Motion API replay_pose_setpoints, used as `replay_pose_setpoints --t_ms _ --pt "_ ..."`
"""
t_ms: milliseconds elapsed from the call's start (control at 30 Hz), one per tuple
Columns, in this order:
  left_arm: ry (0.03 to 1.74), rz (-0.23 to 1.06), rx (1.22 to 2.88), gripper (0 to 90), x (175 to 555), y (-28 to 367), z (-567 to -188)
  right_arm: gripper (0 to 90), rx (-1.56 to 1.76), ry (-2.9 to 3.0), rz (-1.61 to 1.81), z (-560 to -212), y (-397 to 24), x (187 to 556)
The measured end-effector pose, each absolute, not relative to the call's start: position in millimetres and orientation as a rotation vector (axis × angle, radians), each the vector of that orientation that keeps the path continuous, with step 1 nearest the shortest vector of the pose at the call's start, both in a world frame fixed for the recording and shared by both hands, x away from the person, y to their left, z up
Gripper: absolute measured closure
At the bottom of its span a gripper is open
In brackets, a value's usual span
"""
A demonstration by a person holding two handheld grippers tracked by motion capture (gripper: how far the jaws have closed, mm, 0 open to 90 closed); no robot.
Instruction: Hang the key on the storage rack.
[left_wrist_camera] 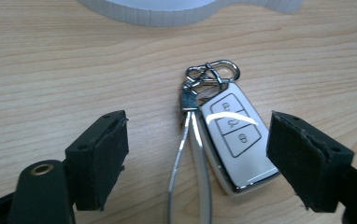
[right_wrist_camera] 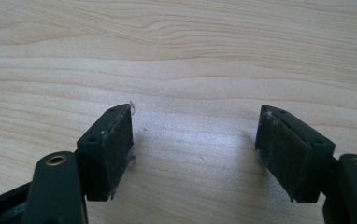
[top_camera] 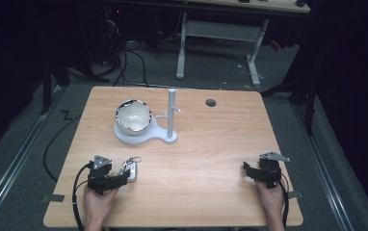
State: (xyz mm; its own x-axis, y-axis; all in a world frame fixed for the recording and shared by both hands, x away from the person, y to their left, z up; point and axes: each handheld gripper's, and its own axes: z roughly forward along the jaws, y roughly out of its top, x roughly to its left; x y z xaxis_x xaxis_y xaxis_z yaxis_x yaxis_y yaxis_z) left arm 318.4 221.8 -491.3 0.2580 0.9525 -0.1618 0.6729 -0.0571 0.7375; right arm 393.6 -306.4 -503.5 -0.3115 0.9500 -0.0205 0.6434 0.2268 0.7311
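Car key fob [left_wrist_camera: 236,140] lies flat on the worktop [top_camera: 196,159], front-left area, well short of the white stand [top_camera: 165,137] that carries the bowl [top_camera: 133,116]. Left tool [left_wrist_camera: 197,156] is wide open, gripping nothing, with the fob and its metal strap [left_wrist_camera: 186,168] between the jaws, fob closer to the right-hand jaw in the left gripper view. Fob's long axis runs roughly along the tool's reach, ring end [left_wrist_camera: 211,72] pointing away, so closing would pinch it across the narrow width. Right tool [right_wrist_camera: 195,140] is wide open and empty over bare wood, well apart at the far right. Left hand [top_camera: 98,204] is clearly nearer.
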Motion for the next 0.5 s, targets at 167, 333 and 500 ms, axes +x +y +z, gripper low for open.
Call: replay_pose_setpoints --t_ms 167,333,500 --pt "1.483 0.486 1.822 21.4 320.6 209.8 -493.9 27.9 1.463 2.037 0.868 -503.5 -306.4 393.5" --pt "1.502 0.480 1.821 21.4 323.2 202.7 -496.2 27.9 1.463 2.037 0.868 -503.5 -306.4 393.5" --pt "1.529 0.517 1.844 22.5 324.7 195.6 -498.7 27.9 1.464 2.037 0.868 -503.5 -306.3 393.5"
